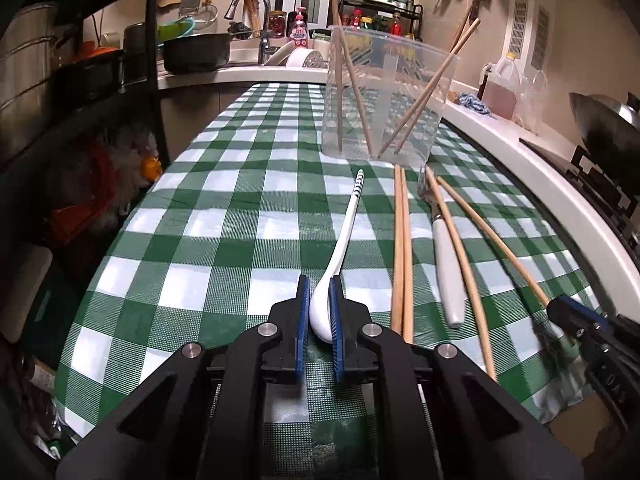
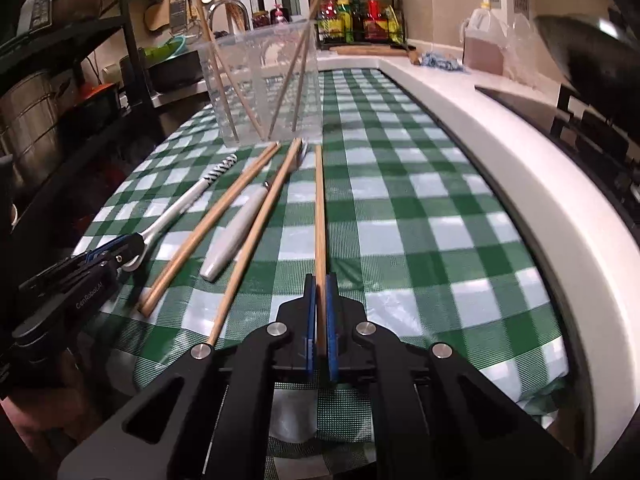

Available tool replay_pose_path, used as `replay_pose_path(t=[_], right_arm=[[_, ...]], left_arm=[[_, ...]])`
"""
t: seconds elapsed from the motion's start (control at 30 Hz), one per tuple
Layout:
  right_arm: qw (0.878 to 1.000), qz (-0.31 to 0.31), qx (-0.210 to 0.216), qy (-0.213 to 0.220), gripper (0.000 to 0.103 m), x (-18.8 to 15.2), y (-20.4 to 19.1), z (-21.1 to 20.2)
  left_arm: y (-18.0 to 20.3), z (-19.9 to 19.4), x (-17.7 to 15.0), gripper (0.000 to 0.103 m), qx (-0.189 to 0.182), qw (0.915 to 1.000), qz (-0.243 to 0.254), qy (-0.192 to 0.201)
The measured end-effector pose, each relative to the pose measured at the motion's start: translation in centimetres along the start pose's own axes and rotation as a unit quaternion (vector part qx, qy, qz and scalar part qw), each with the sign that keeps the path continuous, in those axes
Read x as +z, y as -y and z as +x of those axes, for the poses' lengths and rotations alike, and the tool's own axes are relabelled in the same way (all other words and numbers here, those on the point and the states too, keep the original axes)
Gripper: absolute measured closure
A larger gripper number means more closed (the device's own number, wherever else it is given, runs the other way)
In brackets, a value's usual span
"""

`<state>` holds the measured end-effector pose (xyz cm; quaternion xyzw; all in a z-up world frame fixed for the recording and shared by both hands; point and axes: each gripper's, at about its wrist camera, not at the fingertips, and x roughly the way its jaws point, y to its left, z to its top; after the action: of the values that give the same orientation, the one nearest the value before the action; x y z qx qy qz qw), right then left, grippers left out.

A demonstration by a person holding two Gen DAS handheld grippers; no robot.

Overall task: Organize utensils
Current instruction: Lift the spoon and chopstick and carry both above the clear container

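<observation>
a home kitchen: sink faucet (image 1: pixel 250 8), spice rack (image 1: pixel 380 10), wok (image 1: pixel 604 116).

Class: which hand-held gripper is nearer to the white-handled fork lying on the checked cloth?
Too close to call. The fork lies between them: left hand-held gripper beyond the chopstick pair, right hand-held gripper beyond one chopstick.

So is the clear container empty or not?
Not empty. The clear container stands upright on the table and holds four chopsticks leaning inside.
</observation>
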<state>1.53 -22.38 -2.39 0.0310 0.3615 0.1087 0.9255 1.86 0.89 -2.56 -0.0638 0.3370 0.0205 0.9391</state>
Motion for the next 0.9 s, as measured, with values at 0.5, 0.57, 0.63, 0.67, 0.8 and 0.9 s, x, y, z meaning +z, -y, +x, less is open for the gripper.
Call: replay_pose_path(t=[0.5,0.57,0.63,0.67,0.8,0.9], right_arm=[[0.998,-0.021,-0.020,0.056,0.098,2.0,-0.1,-6.0],[0.997,-0.024,-0.021,0.065,0.098,2.4,-0.1,-6.8],[0.996,-0.027,-0.020,0.077,0.098,2.9,-0.1,-7.7],[0.996,-0.029,-0.020,0.082,0.098,3.1,-0.2,-8.0],[0.994,-0.034,-0.017,0.102,0.098,4.2,-0.5,-9.3],[0.992,-0.037,-0.011,0.117,0.098,5.4,-0.6,-10.3]], left_arm=[[-1.1,-4.8,1.6,0.092,-0.002,0.9978,0.004,0.066],[-1.0,-5.4,1.9,0.092,-0.001,0.9970,0.007,0.077],[-1.1,-6.0,2.3,0.092,0.000,0.9963,0.010,0.086],[-1.1,-6.2,2.4,0.092,0.000,0.9960,0.010,0.089],[-1.2,-7.1,3.0,0.092,0.008,0.9938,0.019,0.109],[-1.2,-7.8,3.7,0.092,0.012,0.9917,0.026,0.126]])
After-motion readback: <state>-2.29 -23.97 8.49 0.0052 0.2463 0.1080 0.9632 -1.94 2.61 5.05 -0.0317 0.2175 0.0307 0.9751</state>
